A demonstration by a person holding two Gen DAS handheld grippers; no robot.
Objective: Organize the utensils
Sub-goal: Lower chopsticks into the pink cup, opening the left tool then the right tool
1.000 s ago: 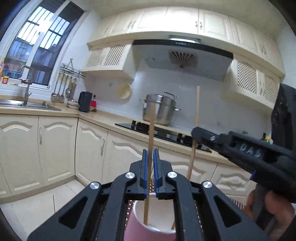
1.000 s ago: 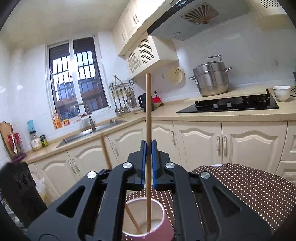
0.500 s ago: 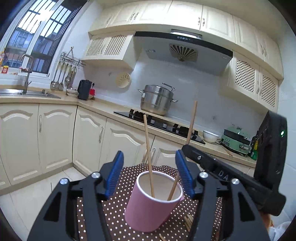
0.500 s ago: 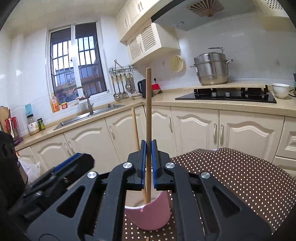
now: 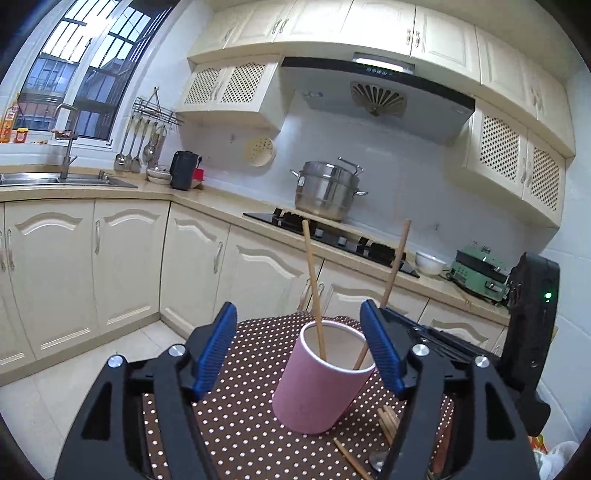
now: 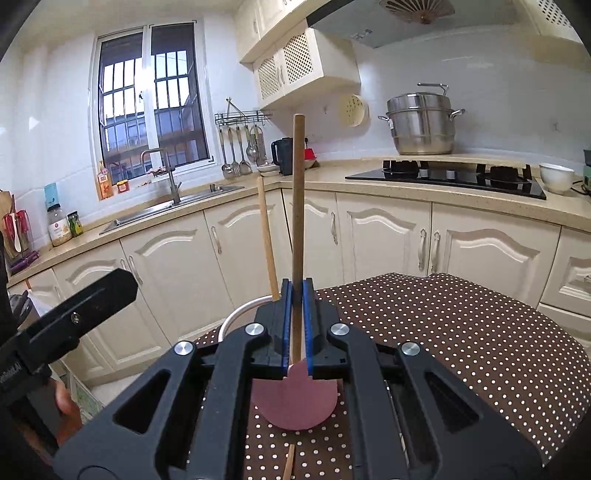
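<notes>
our left hand-held gripper (image 5: 299, 354) has just opened, leaving its chopstick (image 5: 313, 288) in the pink cup (image 5: 321, 380); the right hand-held gripper (image 6: 295, 325) clamps a light, stiff, slippery chopstick (image 6: 297, 199) low down.

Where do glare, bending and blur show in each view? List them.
Left wrist: daylight washes out the window, upper cabinets bow from the fisheye, corners go black. Right wrist: window stays readable, countertop curves, held chopstick is sharp.
</notes>
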